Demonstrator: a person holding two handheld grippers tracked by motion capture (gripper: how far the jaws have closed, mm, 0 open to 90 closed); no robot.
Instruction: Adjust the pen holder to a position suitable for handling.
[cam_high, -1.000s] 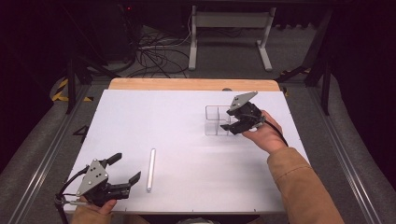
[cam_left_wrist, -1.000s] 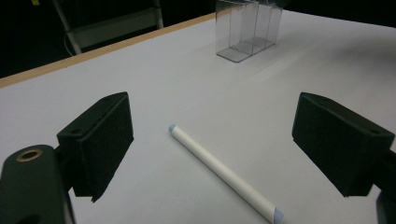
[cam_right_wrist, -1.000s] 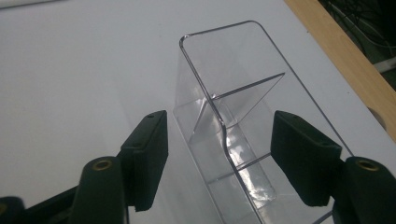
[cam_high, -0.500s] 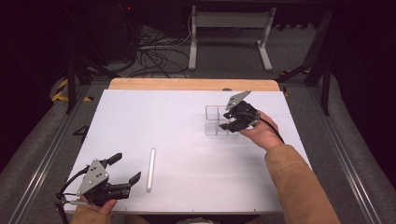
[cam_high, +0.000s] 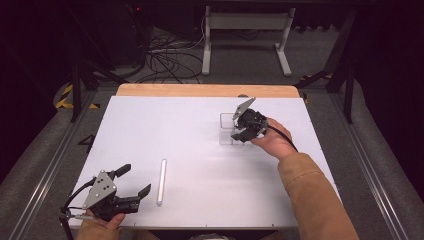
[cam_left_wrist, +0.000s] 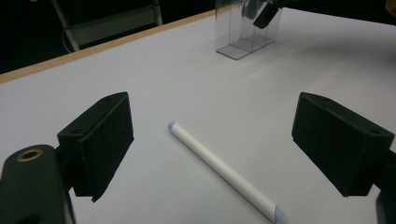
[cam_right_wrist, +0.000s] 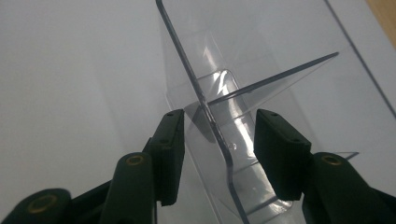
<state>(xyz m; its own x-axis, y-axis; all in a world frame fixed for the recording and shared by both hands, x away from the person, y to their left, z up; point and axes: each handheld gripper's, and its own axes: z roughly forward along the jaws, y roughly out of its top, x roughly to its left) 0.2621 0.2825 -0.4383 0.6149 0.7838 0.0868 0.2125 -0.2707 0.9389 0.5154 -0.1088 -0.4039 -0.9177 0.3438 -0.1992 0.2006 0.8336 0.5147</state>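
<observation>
White matte table (cam_high: 200, 125), wooden far edge. Right gripper (cam_high: 243, 131) drifting left over clear plastic box (cam_high: 227, 129), now straddling its wall with jaws partly spread, nothing clamped yet. Left gripper (cam_high: 135, 182) staying wide open, gripping nothing, beside smooth white tube (cam_high: 161, 181) lying near front.

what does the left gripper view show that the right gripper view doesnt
Left gripper view alone: the white tube lying flat on the table between its wide-open jaws, the table's wooden edge, and the right gripper at the clear container.

Right gripper view alone: a close look at the container wall standing between its jaws, which straddle it without touching, plus the inner divider.

Both share: the white table and the clear container.
</observation>
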